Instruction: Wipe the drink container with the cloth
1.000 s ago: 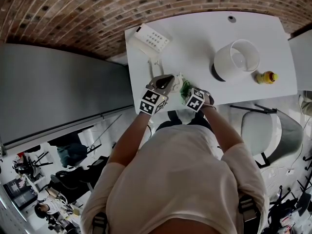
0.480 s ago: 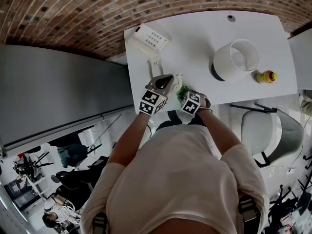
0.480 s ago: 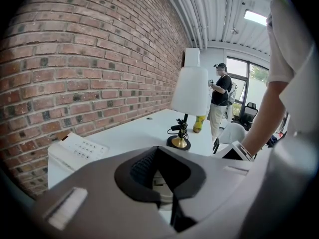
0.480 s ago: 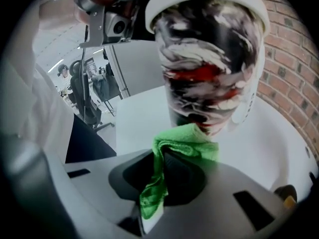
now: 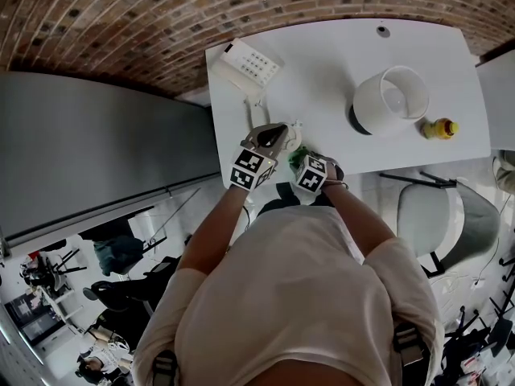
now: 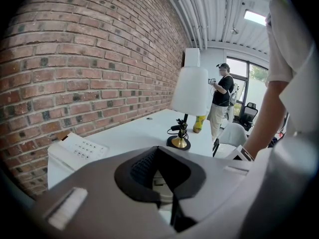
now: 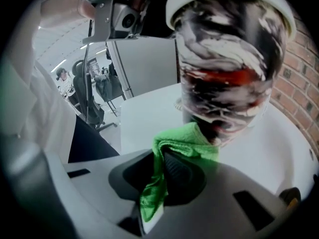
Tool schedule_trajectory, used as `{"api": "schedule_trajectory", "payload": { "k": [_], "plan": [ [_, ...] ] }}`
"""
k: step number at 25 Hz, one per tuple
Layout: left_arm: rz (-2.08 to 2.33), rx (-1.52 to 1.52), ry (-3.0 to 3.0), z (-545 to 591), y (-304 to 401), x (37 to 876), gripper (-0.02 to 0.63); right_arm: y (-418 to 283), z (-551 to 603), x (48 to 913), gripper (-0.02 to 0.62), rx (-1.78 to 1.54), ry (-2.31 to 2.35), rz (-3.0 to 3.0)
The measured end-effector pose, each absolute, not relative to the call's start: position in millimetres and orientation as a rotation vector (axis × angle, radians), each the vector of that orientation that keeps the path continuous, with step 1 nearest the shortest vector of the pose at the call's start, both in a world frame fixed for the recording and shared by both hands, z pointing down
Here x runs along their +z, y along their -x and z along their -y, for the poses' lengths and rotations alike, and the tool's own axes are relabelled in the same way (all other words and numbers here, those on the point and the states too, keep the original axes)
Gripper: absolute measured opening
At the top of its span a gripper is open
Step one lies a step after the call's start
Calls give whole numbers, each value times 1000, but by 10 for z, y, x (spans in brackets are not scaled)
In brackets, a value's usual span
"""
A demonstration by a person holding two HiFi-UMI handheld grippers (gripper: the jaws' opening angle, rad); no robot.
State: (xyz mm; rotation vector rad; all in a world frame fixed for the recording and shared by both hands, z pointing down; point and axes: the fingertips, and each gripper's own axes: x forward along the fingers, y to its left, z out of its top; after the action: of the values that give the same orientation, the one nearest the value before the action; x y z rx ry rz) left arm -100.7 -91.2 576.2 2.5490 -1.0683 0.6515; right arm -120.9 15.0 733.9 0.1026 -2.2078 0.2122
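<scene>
At the near left part of the white bench (image 5: 322,63), the left gripper (image 6: 159,179) has its jaws drawn almost together, with only a pale sliver pinched in the gap. The right gripper view shows it reaching in towards the top of the black, white and red swirled drink container with a white lid (image 7: 227,73). I judge it grips the container there, to steady it against the rubbing. The container sits just right of that gripper, close to the bench's near edge. The cloth hides its base, so I cannot tell whether it rests on the bench. Pressed to its lower wall is the bright green folded cloth (image 7: 185,141), a wad bulging ahead of the jaw tips so that fabric, not plastic, meets the container. The right gripper (image 7: 160,188) is clamped tight on the cloth's trailing fold. Wiping looks under way, low on the wall. Well to the right stands a white-shaded lamp (image 5: 390,96), apart from the work.
</scene>
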Motion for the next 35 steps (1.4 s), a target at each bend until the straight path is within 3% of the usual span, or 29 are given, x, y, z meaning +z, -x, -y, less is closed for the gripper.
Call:
{"api": "schedule_trajectory", "payload": {
  "k": [19, 35],
  "plan": [
    [1093, 654, -2567, 908, 1023, 5778, 8, 1223, -206, 7139, 35, 348, -146, 2153],
    [1097, 648, -2608, 908, 1034, 5800, 8, 755, 121, 6200, 35, 450, -560, 2279]
  ]
}}
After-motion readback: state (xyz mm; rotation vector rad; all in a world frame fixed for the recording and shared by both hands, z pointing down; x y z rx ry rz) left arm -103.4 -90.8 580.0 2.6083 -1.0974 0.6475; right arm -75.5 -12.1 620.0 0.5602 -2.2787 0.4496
